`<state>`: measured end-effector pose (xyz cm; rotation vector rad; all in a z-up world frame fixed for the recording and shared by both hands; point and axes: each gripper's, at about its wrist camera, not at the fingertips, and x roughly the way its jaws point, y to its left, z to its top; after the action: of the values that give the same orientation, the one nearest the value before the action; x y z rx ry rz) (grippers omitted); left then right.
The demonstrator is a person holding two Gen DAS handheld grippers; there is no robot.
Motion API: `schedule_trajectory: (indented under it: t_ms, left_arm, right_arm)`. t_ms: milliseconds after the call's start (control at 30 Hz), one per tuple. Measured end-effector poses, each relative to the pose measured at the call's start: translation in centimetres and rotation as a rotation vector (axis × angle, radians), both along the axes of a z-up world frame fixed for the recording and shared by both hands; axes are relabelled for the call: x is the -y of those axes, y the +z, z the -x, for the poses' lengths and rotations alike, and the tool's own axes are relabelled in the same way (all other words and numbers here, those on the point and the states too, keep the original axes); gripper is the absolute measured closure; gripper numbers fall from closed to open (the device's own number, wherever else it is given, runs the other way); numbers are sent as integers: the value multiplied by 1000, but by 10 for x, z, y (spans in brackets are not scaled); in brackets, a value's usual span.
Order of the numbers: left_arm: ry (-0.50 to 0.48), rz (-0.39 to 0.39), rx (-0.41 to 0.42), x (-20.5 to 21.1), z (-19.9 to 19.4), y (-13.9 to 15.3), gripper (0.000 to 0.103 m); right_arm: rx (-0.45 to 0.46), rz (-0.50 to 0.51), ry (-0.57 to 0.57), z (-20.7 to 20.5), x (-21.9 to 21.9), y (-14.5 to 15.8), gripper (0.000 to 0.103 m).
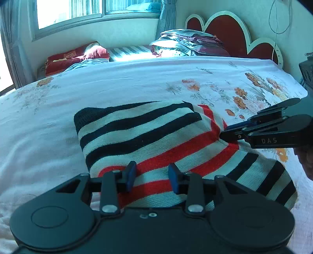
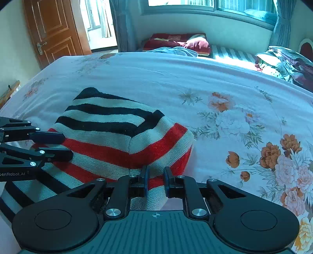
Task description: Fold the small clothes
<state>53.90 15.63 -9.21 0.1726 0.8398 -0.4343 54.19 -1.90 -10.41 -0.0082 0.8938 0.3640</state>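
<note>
2 claws on a bed [image 1: 137, 78]: left claw [image 1: 151, 176] and right claw [image 2: 155, 180] each pinch a striped sweater [image 1: 146, 132]; uneven lifting could undo its fold

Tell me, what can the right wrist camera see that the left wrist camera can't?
Only the right wrist view shows the brown wooden door.

Only the left wrist view shows the red heart-shaped headboard and a cord hanging down the wall.

Both show the striped sweater on the flowered bedsheet, the window, the red pillow, the pile of bedding, and the left gripper and right gripper, each with sweater fabric between its fingers.
</note>
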Motion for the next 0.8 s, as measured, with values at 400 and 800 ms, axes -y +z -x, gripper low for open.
schedule_trajectory:
  t_ms: [400, 800]
  left_arm:
    - [-46, 88, -36, -26, 102, 14, 82]
    - [22, 43, 2, -30, 150, 18, 84]
  right_arm:
    - [9, 2, 145, 103, 1, 31, 88]
    - [40, 2, 81, 129, 2, 32, 87]
